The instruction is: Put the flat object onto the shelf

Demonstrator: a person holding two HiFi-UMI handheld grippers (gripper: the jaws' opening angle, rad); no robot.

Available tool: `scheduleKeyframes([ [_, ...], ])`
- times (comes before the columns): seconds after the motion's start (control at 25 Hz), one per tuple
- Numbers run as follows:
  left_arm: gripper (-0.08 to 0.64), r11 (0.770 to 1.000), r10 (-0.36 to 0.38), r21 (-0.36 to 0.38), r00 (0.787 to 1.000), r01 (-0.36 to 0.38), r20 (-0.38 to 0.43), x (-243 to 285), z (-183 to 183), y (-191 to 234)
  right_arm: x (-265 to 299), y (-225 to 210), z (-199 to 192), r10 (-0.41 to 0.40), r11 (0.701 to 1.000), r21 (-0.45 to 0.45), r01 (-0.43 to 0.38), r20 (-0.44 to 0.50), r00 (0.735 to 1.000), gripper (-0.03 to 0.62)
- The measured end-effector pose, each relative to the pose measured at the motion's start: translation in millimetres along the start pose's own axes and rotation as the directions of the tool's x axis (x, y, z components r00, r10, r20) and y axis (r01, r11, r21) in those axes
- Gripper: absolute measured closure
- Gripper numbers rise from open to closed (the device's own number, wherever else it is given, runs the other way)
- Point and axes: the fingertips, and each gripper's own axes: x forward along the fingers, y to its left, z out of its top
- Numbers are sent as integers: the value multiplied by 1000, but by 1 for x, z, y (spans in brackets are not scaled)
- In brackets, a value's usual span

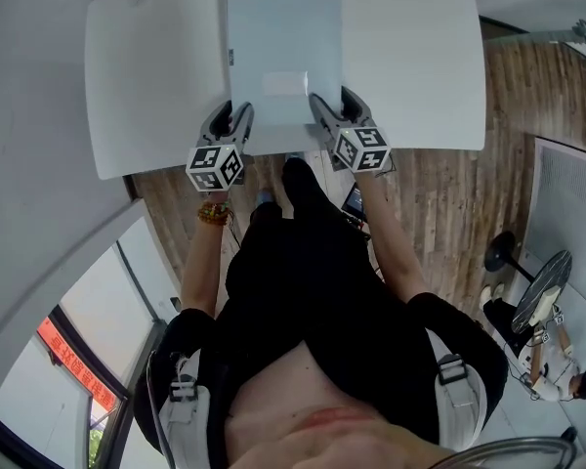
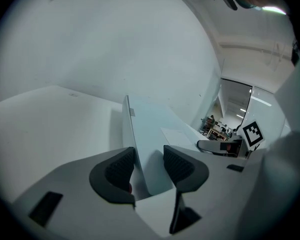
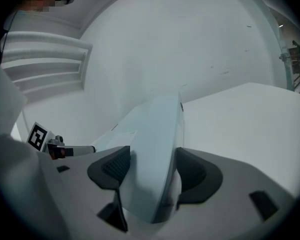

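The flat object (image 1: 283, 57) is a thin pale blue-grey slab lying on the white shelf board (image 1: 156, 66), its near edge level with the board's front edge. My left gripper (image 1: 230, 117) is shut on the slab's near left corner, and my right gripper (image 1: 330, 106) is shut on its near right corner. In the left gripper view the slab (image 2: 150, 129) runs edge-on between the dark pads (image 2: 115, 171) of my left gripper (image 2: 149, 160). In the right gripper view the slab (image 3: 155, 129) fills the gap of my right gripper (image 3: 152, 163).
The white board (image 2: 50, 119) (image 3: 240, 114) stretches wide on both sides of the slab and ends at a white wall. Below its front edge lies a wooden floor (image 1: 439, 193). A standing fan (image 1: 532, 296) is at the lower right.
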Motion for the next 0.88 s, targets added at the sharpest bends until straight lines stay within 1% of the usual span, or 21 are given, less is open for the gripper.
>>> scheduleKeyframes([
  [0.16, 376, 1000, 12, -13, 1000, -12, -11, 9, -1, 6, 11, -6, -3, 8, 1000, 24, -7, -24, 1000, 311],
  [0.28, 376, 999, 22, -41, 999, -23, -39, 16, -3, 10, 17, -12, -4, 3, 999, 44, -1, -39, 999, 311],
  [0.4, 376, 998, 26, -56, 998, -29, -58, 22, -5, 11, 20, -16, -3, 0, 999, 43, 2, -45, 999, 311],
  [0.72, 374, 998, 28, -51, 997, -32, -78, 41, 6, 19, 36, -26, 9, -4, 999, 46, 6, -53, 999, 311],
  [0.88, 370, 998, 34, -50, 998, -37, -60, 47, 13, 18, 41, -31, 16, 0, 998, 65, 3, -51, 999, 310],
])
